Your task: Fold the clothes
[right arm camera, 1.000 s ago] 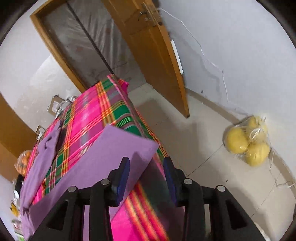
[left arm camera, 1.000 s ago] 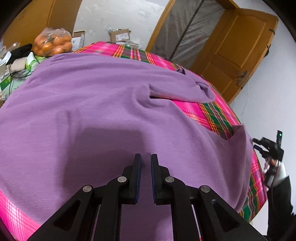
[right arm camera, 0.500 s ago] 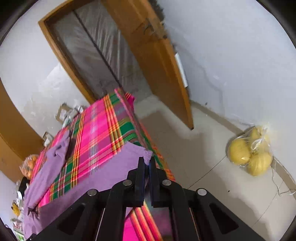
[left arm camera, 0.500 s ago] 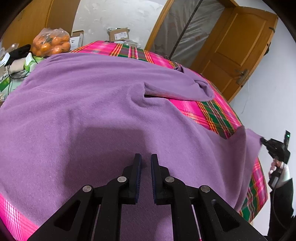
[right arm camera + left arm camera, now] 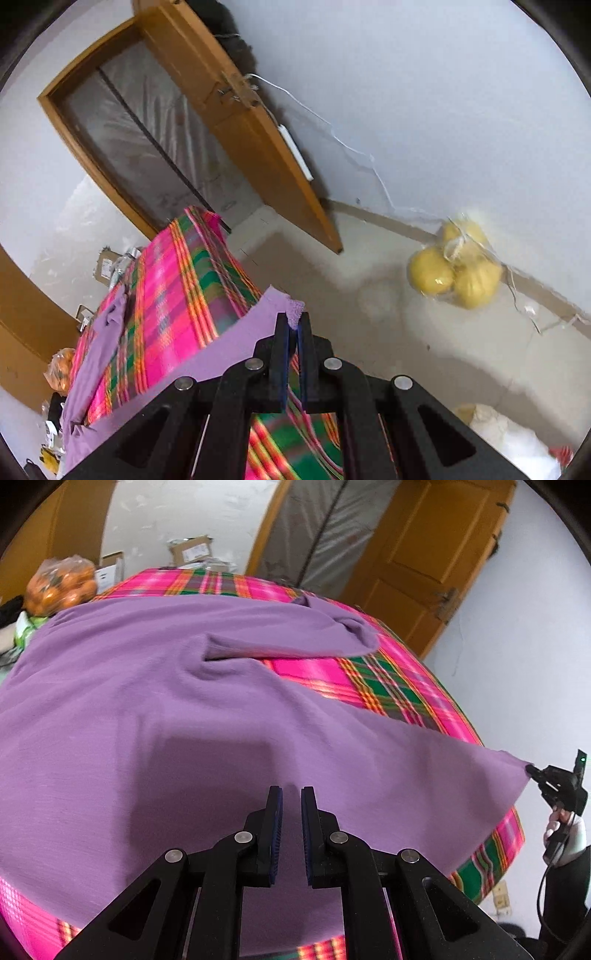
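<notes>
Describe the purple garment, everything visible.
The garment is plain purple, a soft matte knit, spread across most of the plaid cloth covering the table. One sleeve lies folded over near the far edge, with soft wrinkles around it. Its right corner is pinched in the right gripper and pulled taut off the table edge. The left gripper hovers over the near part, fingers slightly apart, holding no fabric.
</notes>
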`<state>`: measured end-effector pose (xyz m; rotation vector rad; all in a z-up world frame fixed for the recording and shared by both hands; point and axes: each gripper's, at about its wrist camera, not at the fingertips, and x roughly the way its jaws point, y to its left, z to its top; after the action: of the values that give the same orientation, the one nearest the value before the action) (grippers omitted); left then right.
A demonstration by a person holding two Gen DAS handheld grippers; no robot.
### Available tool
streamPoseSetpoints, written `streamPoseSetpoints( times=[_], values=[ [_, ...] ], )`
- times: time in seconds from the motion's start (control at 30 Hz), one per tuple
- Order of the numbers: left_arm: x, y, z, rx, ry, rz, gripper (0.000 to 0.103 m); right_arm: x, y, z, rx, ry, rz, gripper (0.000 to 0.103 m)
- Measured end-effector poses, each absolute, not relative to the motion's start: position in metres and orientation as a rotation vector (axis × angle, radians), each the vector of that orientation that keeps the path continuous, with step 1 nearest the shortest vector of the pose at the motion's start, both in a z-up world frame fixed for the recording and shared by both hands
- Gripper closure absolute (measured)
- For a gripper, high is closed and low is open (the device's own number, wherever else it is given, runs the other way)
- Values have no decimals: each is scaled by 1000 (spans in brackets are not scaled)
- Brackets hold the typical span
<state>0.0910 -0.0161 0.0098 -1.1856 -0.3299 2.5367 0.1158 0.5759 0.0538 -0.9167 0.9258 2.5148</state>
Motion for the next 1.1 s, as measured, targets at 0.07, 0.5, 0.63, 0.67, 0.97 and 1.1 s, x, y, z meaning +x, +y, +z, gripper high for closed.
streamPoseSetpoints(
  times=[0.07, 0.5, 0.63, 0.67, 0.97, 1.1],
  values=[
    [92, -9, 9, -1188, -310, 2519, 93, 125, 582, 44, -928, 964, 2489, 99],
    [95, 16, 4, -1207, -252, 2460, 93, 109, 580, 30, -1037, 892, 2568, 73],
    [95, 18, 3, -1213, -249, 2456, 93, 83, 561, 30, -1151, 803, 2678, 66],
    [95, 18, 2, -1214, -251, 2456, 93, 74, 558, 29, -1180, 775, 2698, 65],
    [96, 17, 1, -1214, -273, 2462, 93, 27, 547, 19, -1341, 748, 2798, 101],
    [96, 18, 1, -1211, -271, 2462, 93, 23, 548, 27, -1282, 697, 2803, 102]
  ],
)
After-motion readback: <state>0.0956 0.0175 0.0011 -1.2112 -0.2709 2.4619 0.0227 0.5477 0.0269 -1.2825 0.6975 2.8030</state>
